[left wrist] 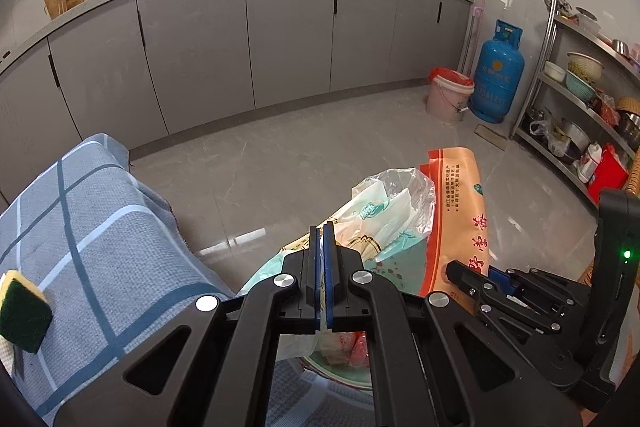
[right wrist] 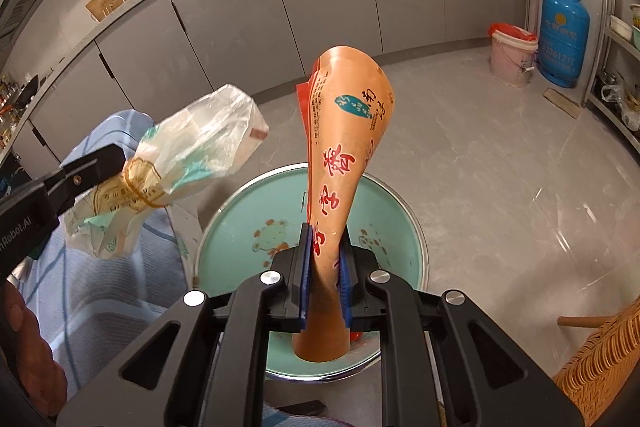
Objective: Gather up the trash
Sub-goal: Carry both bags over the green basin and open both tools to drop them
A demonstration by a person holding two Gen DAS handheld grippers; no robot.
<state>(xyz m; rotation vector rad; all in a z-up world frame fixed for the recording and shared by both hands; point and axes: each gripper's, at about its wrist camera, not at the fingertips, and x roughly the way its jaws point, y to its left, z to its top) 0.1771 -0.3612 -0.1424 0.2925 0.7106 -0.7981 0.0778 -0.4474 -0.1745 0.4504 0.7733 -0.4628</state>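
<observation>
My left gripper point(left wrist: 324, 233) is shut on a crumpled clear plastic bag with green print point(left wrist: 390, 211), which sticks out beyond its blue pads. My right gripper point(right wrist: 324, 247) is shut on a long orange printed bag point(right wrist: 348, 131) that stands up tall between its pads. Both bags hang over a teal basin point(right wrist: 236, 223) with a flower pattern. In the right wrist view the left gripper point(right wrist: 114, 157) comes in from the left with the plastic bag point(right wrist: 200, 135). In the left wrist view the right gripper point(left wrist: 454, 269) pinches the orange bag point(left wrist: 460, 207) low down.
A blue checked cloth point(left wrist: 88, 227) covers the surface at the left, with a green and yellow sponge point(left wrist: 24, 311) on it. Grey cabinets line the back. A pink bucket point(left wrist: 446, 95), a blue gas cylinder point(left wrist: 496, 75) and a metal shelf point(left wrist: 580, 99) stand at the right. A wicker chair point(right wrist: 592, 367) is close by.
</observation>
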